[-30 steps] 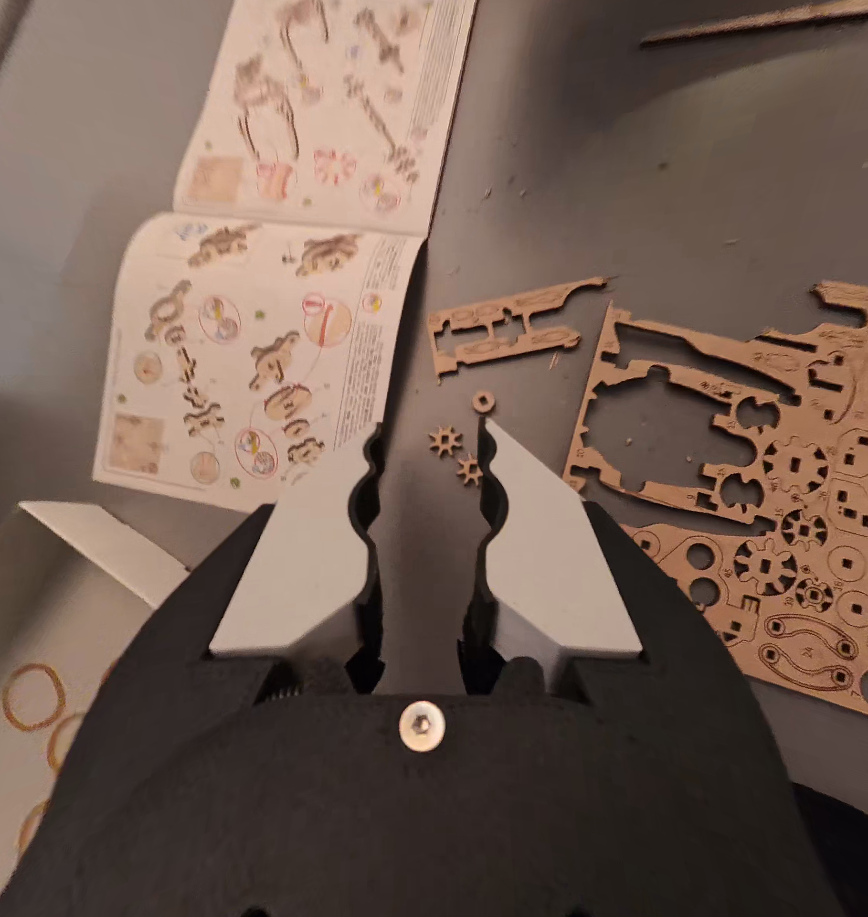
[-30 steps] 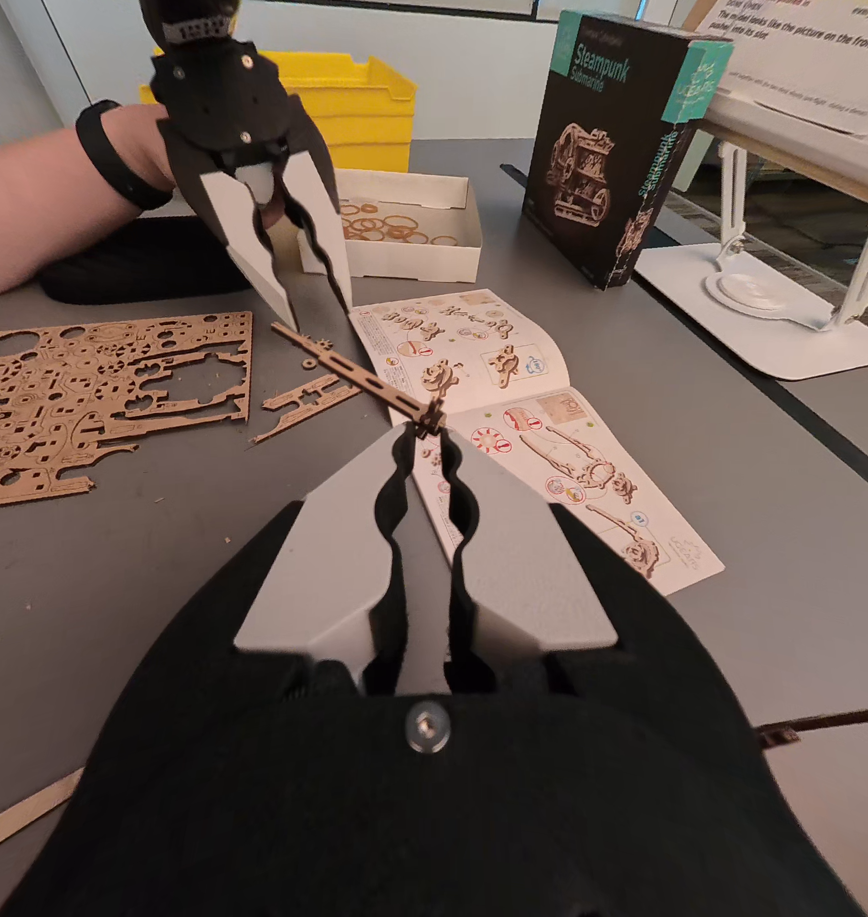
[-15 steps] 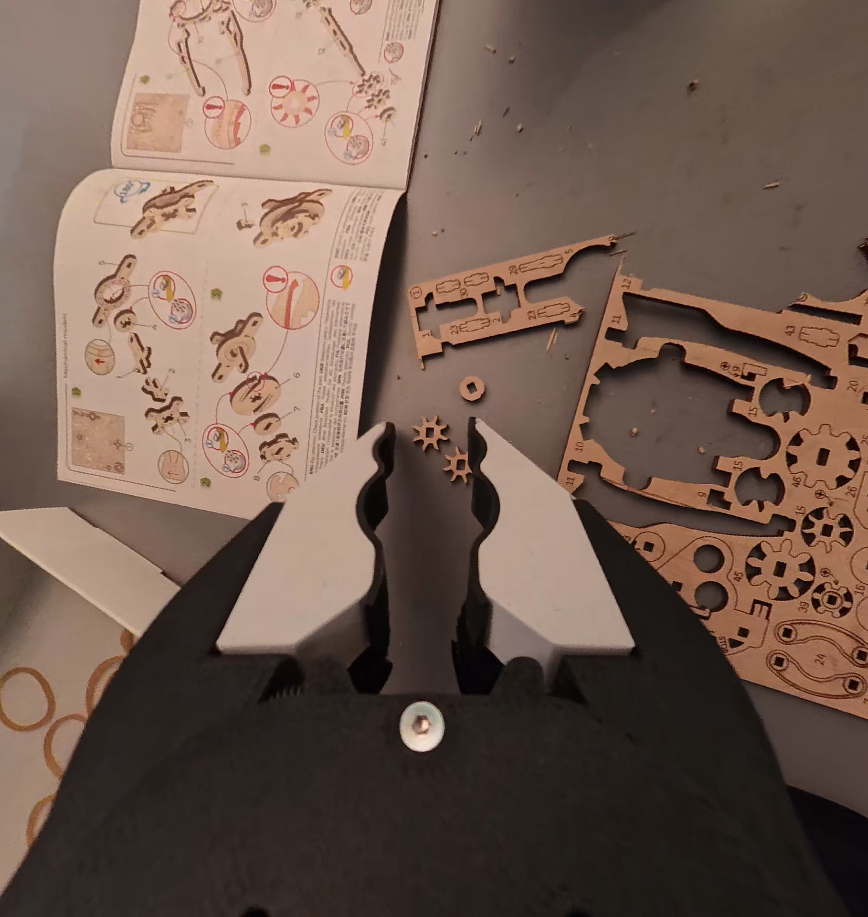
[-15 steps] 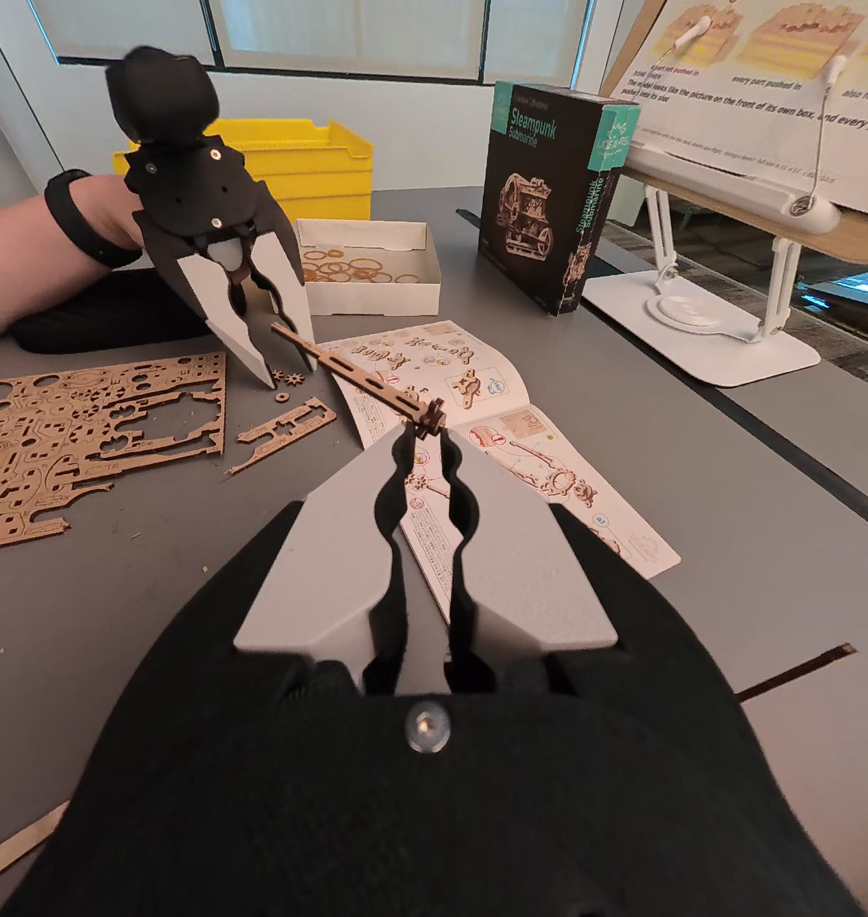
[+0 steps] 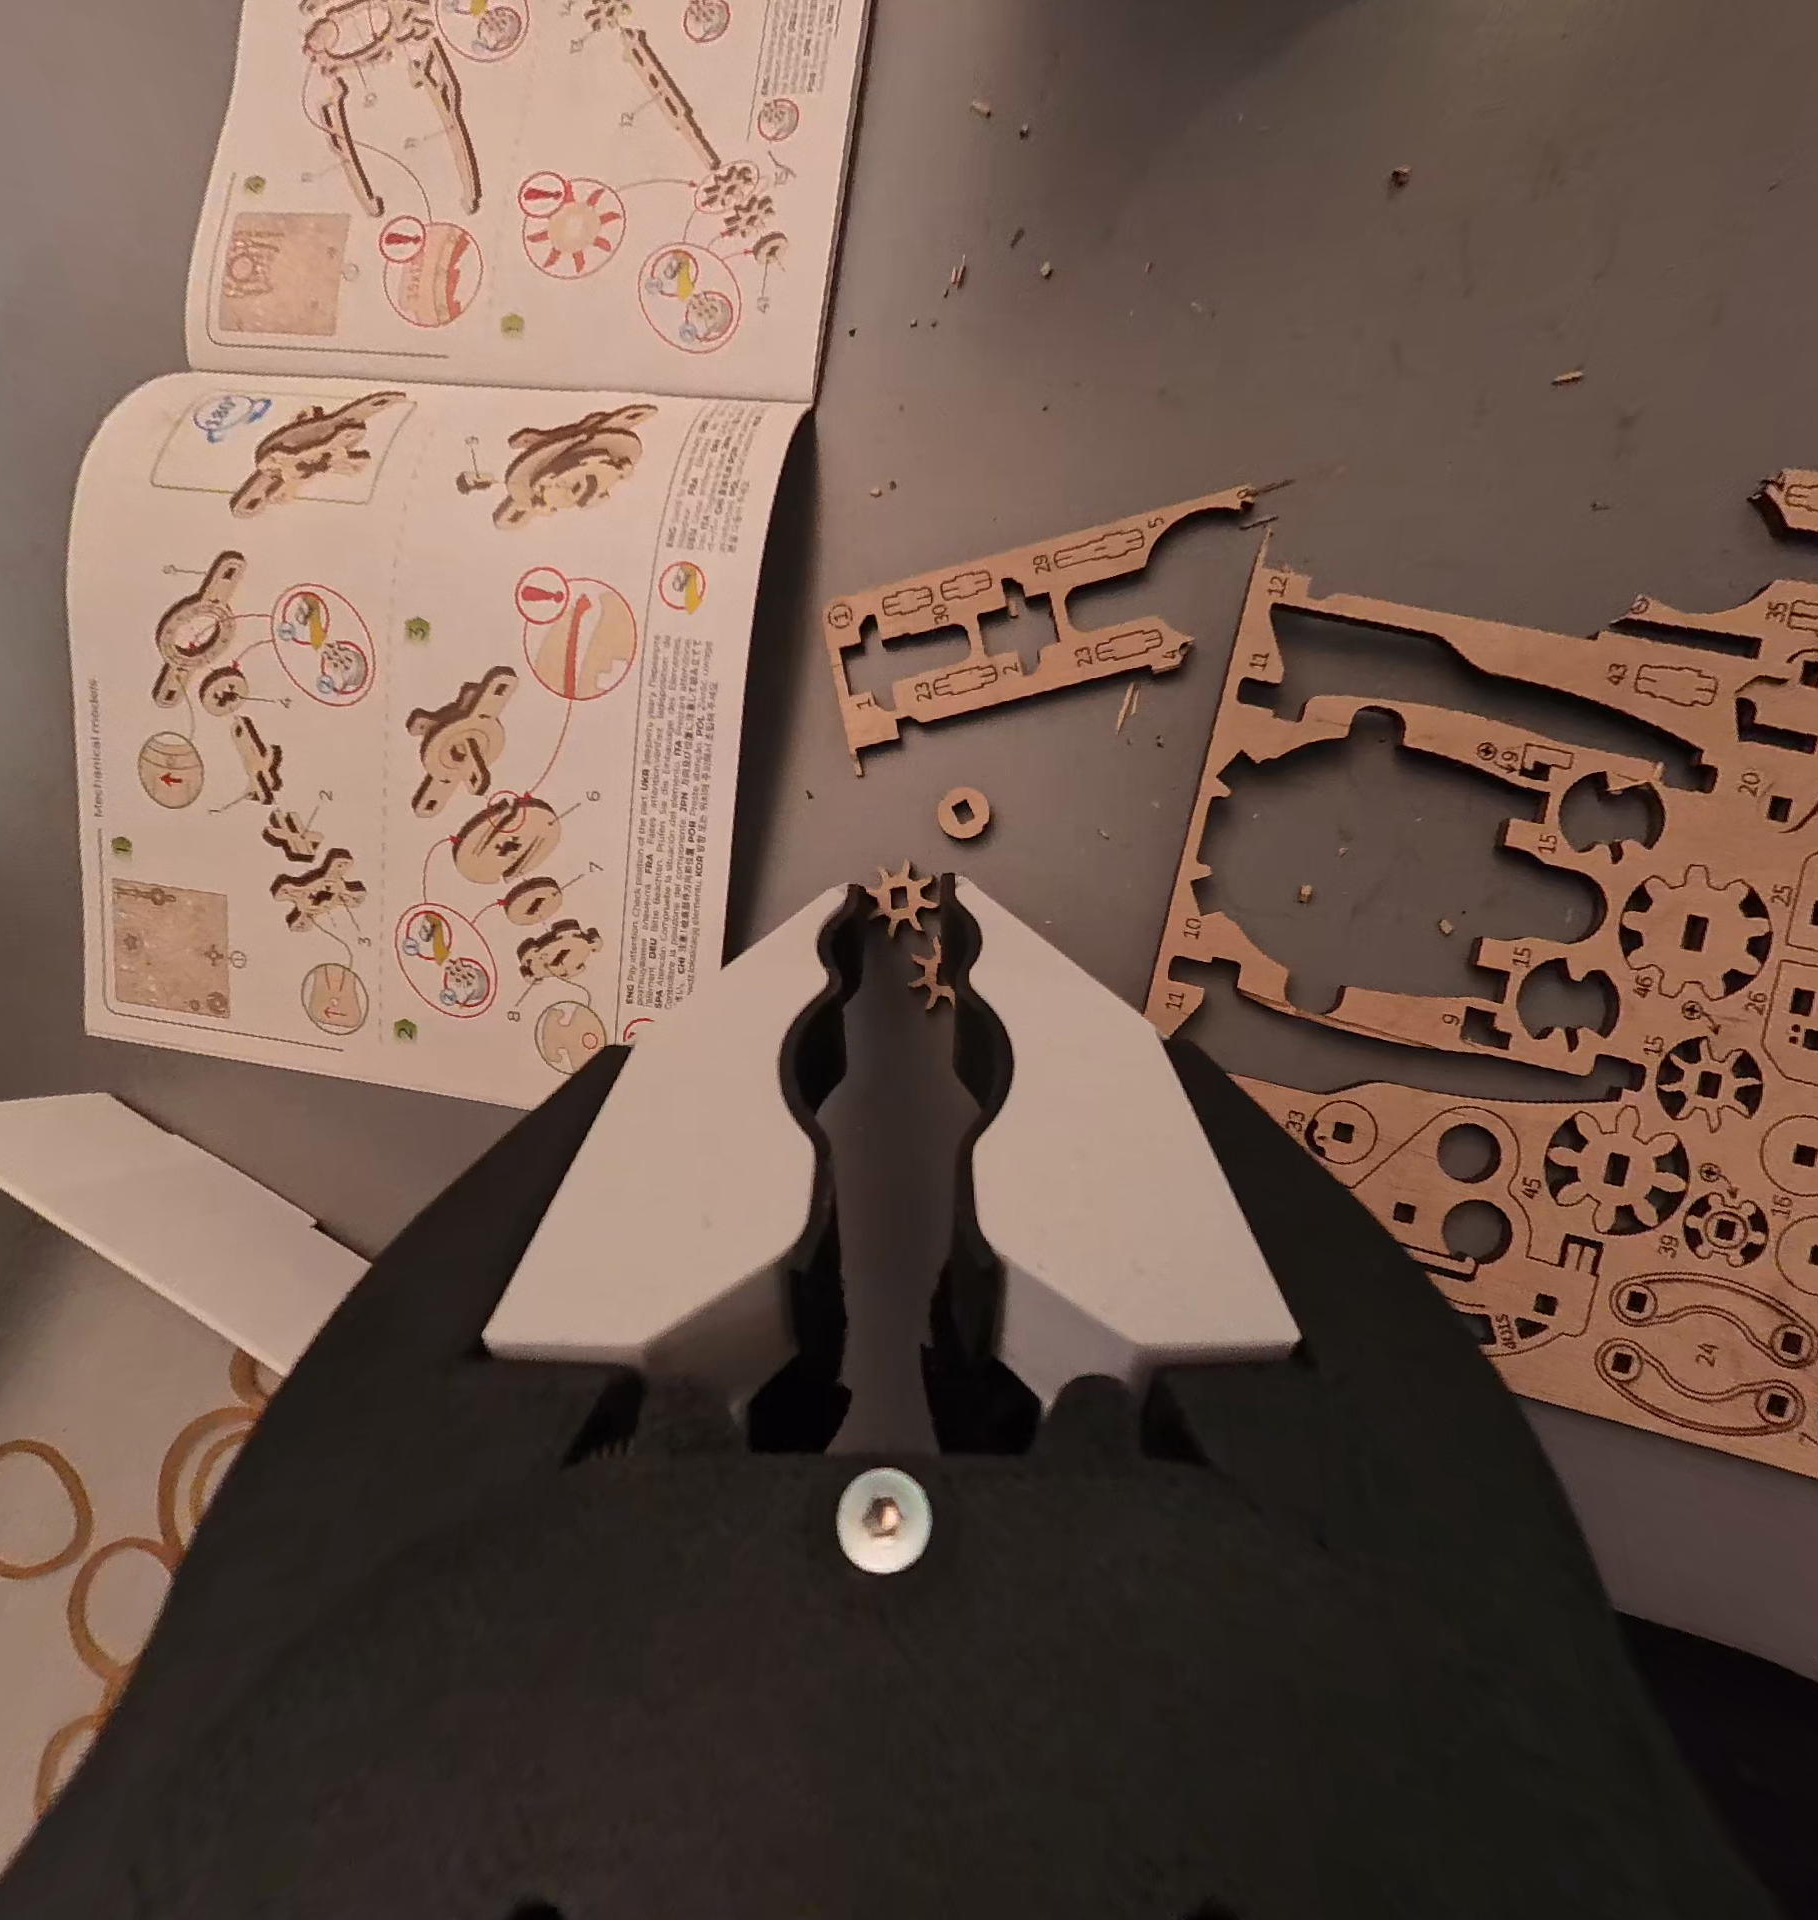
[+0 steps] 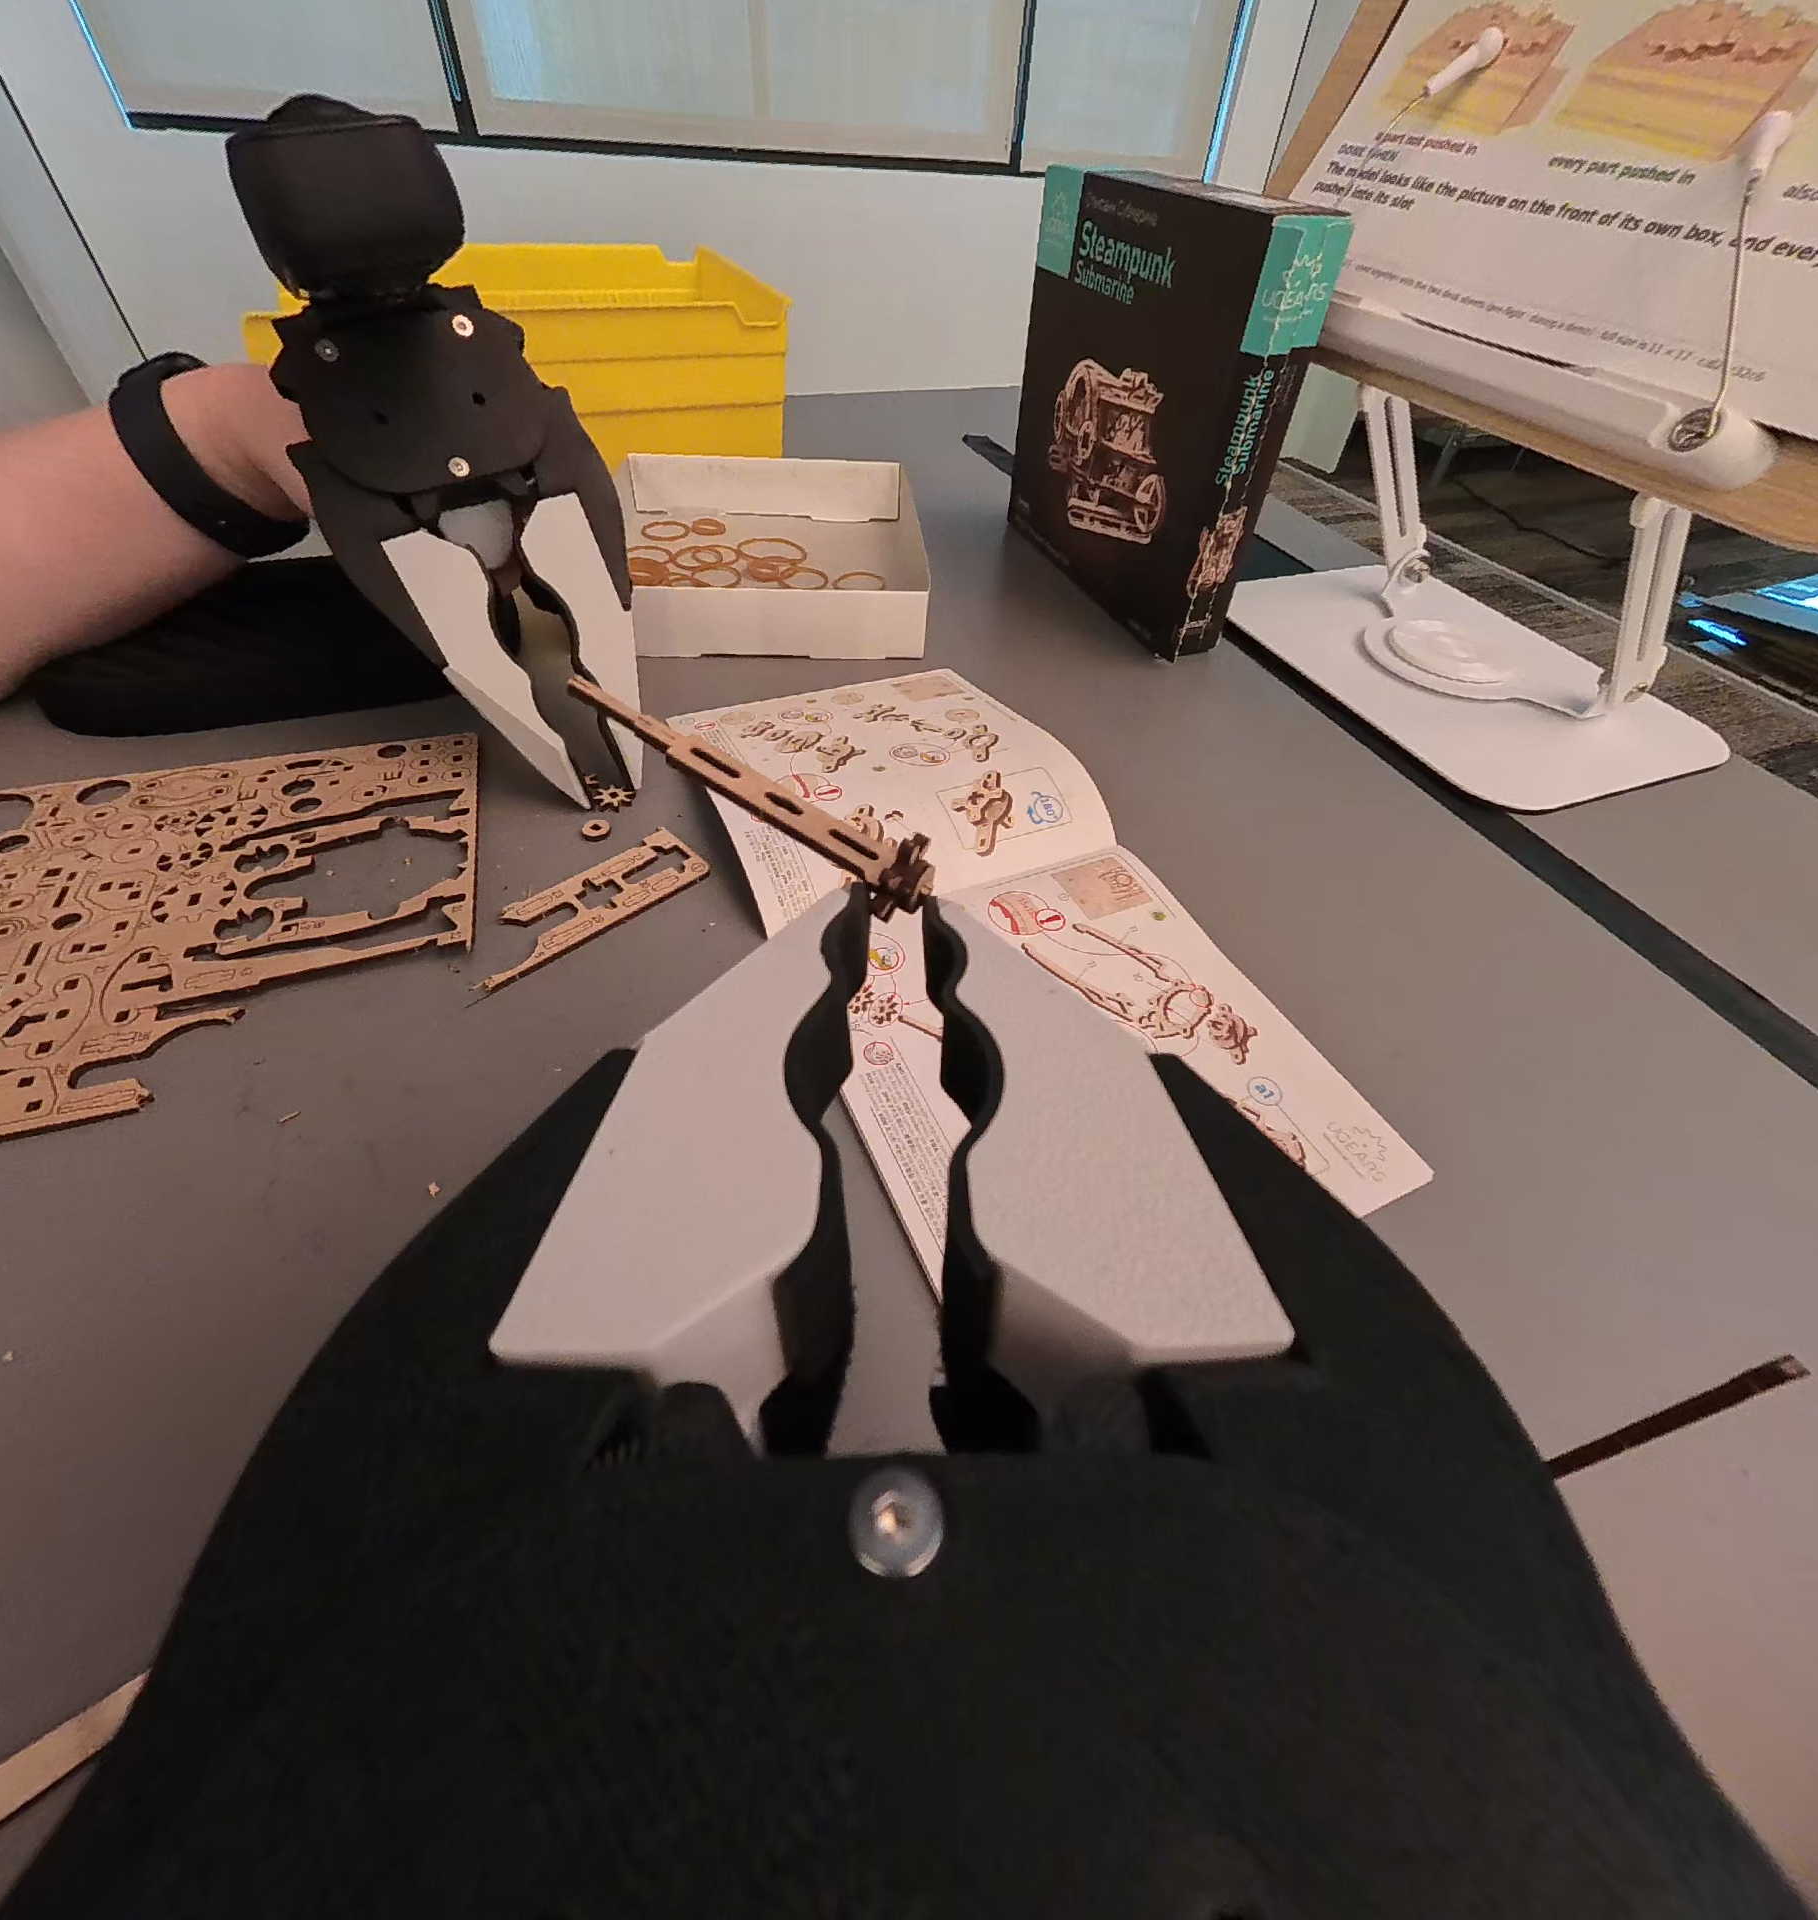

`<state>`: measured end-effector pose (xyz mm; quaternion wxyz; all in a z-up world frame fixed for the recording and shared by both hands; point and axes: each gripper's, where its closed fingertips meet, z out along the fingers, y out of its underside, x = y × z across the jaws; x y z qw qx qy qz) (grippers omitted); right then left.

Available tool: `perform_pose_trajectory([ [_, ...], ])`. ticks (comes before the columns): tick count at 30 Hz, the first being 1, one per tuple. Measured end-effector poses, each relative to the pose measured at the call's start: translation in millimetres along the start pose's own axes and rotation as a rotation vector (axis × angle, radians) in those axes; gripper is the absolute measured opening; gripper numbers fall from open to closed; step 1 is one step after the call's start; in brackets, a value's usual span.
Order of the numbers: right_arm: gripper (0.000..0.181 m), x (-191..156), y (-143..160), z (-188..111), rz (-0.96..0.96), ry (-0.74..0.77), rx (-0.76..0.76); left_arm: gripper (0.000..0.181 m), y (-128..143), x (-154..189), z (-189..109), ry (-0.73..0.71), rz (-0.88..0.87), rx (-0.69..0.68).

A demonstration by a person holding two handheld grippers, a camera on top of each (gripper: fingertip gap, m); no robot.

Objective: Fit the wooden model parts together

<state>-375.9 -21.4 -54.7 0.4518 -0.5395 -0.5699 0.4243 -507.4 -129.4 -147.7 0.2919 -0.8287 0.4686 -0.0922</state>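
Note:
My left gripper (image 5: 900, 888) is open, its tips down at the grey table on either side of a small wooden gear (image 5: 903, 898). A second small gear (image 5: 933, 979) lies between its fingers, and a small washer (image 5: 964, 811) lies just beyond. The left gripper also shows in the right wrist view (image 6: 604, 790), with the gear (image 6: 614, 797) at its tips. My right gripper (image 6: 892, 902) is shut on a slotted wooden rod (image 6: 739, 785) with a gear on its near end, held above the table and pointing at the left gripper.
A large cut wooden sheet (image 5: 1570, 997) lies right of the left gripper, a small offcut frame (image 5: 998, 634) ahead. An open instruction booklet (image 6: 998, 914) lies mid-table. Behind stand a white box of rubber bands (image 6: 780, 566), a yellow bin (image 6: 656, 343), a dark model box (image 6: 1165, 405) and a white stand (image 6: 1487, 665). Across from one pair of fingers to the other is roughly 20 cm.
My left gripper has come down and forward onto the small gears and narrowed around them. The right gripper has kept hold of the rod with little movement.

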Motion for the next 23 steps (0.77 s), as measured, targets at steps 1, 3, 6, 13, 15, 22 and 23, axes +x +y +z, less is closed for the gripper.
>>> perform_pose_trajectory([
  [1,0.007,0,0,0,0.002,0.0,0.001,0.011,-1,1,-1,0.003,0.004,0.004],
  [3,0.007,0,0,0,0.002,-0.001,0.002,0.011,-6,-3,-5,-0.012,0.002,0.04],
  [6,0.007,0,0,0,-0.001,0.001,0.001,0.011,-25,-14,-21,-0.069,-0.014,0.166],
  [13,0.007,7,1,-2,0.007,0.028,-0.007,0.011,-59,-11,-32,-0.126,0.064,0.339],
  [15,0.007,8,2,-2,0.021,0.029,-0.006,0.011,-66,-5,-27,-0.129,0.107,0.351],
  [22,0.007,8,0,-2,0.115,-0.018,0.024,0.011,-81,7,-20,-0.175,0.206,0.38],
  [23,0.007,8,0,-3,0.13,-0.024,0.031,0.011,-82,7,-20,-0.179,0.213,0.384],
])
